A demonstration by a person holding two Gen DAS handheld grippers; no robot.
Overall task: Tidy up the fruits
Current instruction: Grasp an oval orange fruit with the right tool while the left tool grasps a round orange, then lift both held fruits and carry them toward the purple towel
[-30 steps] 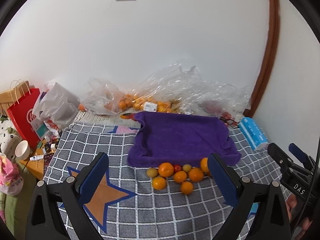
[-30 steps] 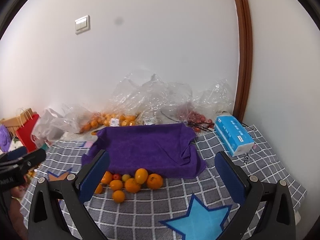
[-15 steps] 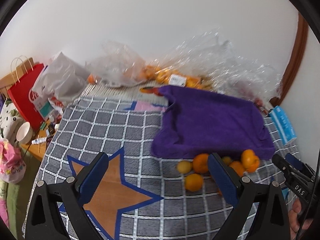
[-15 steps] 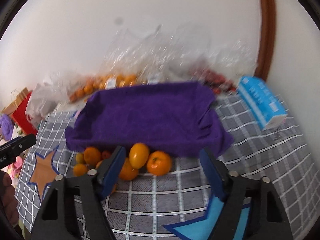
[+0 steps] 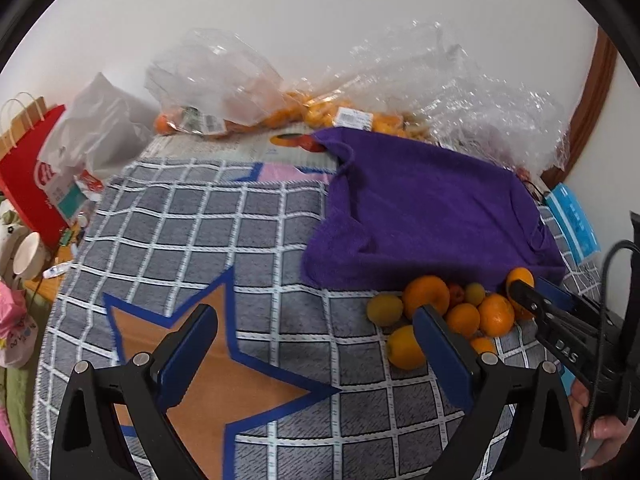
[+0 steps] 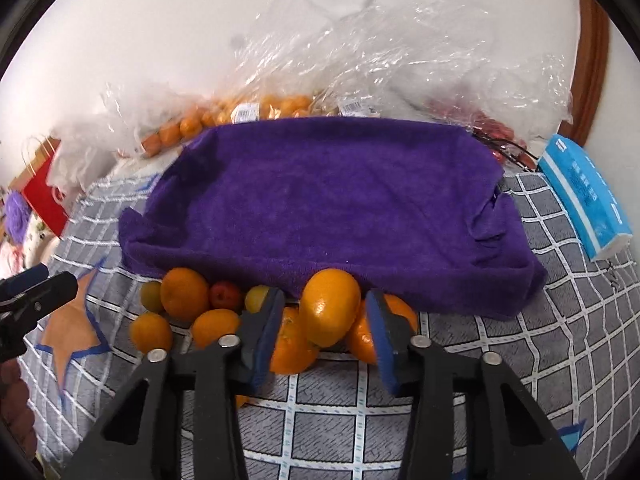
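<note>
fruit in hand: a glossy oval orange citrus fruit (image 6: 330, 307) sits at the near edge of the purple towel, propped on two rounder oranges (image 6: 292, 344), between the blue pads of the right gripper (image 6: 325, 326).
right gripper: its jaws have just been closing and the pads now sit against both flanks of that fruit, so I judge it clamped on it; the fruit is not lifted yet.
left gripper: the left gripper (image 5: 316, 356) hangs with jaws wide apart over the orange star (image 5: 224, 368) printed on the cloth, holding nothing.
handling: probably light and firm, with a smooth waxy skin that may slip; it should give a little under pressure, so a moderate squeeze across its widest part looks right.
risk: taking the top fruit away may set the fruits beneath rolling, since they are round and loose.
other fruit: a heap of small oranges (image 6: 185, 294), yellowish plums (image 6: 152, 295) and one small red fruit (image 6: 224, 295) lies just beside it, touching the towel's hem.
destination: the purple terry towel (image 6: 328, 200), draped over something tray-like, looks soft and bare; that it is the goal is only my guess.
surface: a grey checked cloth with white grid lines (image 6: 560, 320) covers it; whether it is a bed or a counter I cannot tell.
room: white wall, brown door frame (image 6: 592, 40), crumpled clear plastic bags of fruit (image 6: 360, 60), a blue tissue pack (image 6: 584, 200), a red paper bag (image 5: 28, 184).
</note>
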